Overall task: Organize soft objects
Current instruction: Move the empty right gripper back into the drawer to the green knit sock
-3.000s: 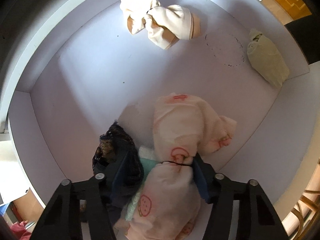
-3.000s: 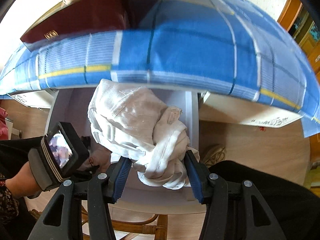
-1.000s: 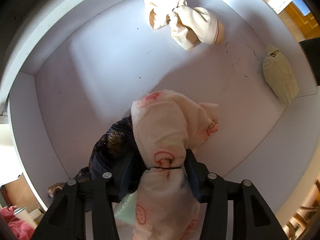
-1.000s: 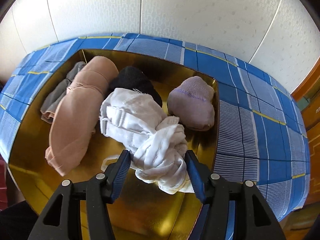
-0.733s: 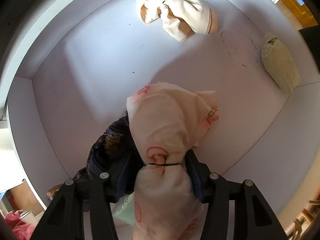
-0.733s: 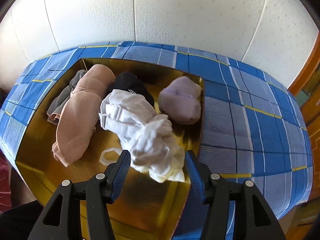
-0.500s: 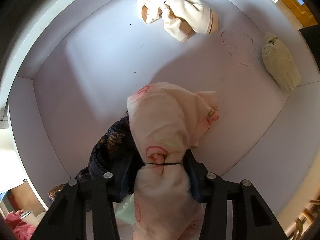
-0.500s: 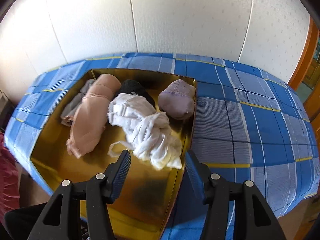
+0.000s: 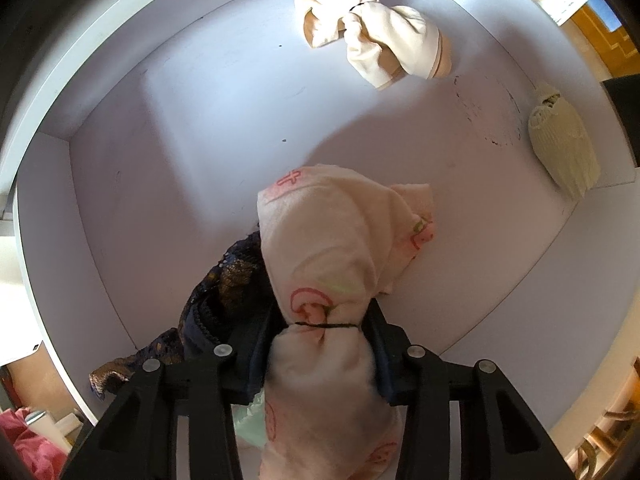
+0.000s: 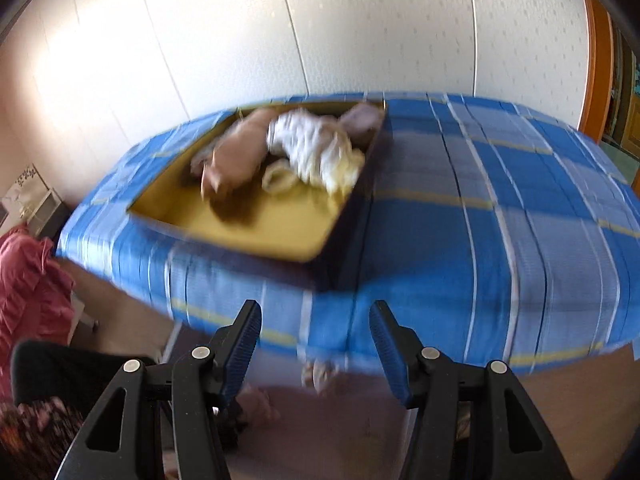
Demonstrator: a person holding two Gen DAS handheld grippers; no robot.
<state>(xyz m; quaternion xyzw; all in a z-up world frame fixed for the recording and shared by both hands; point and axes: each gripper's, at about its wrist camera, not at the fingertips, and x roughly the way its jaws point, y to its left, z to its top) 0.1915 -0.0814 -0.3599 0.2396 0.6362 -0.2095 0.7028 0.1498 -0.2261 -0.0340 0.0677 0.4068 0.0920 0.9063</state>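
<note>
Pale pink mushroom-print cloth bundle (image 9: 332,264) clamped at tied waist by closing left gripper (image 9: 326,326), inside white drawer (image 9: 168,168); bare floor beyond. Right gripper (image 10: 316,340) spread, nothing held, facing blue plaid tablecloth (image 10: 500,216) edge.

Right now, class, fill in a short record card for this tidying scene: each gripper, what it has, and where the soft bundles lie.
left gripper: closing round the tied neck of the mushroom-print bundle, above the white drawer
right gripper: open, nothing between its fingers
in the drawer: cream bundle, pale yellow bundle, dark lace garment
gold tray: on the blue checked cloth; holds a white bundle and a tan one
picture quality: right view blurred
</note>
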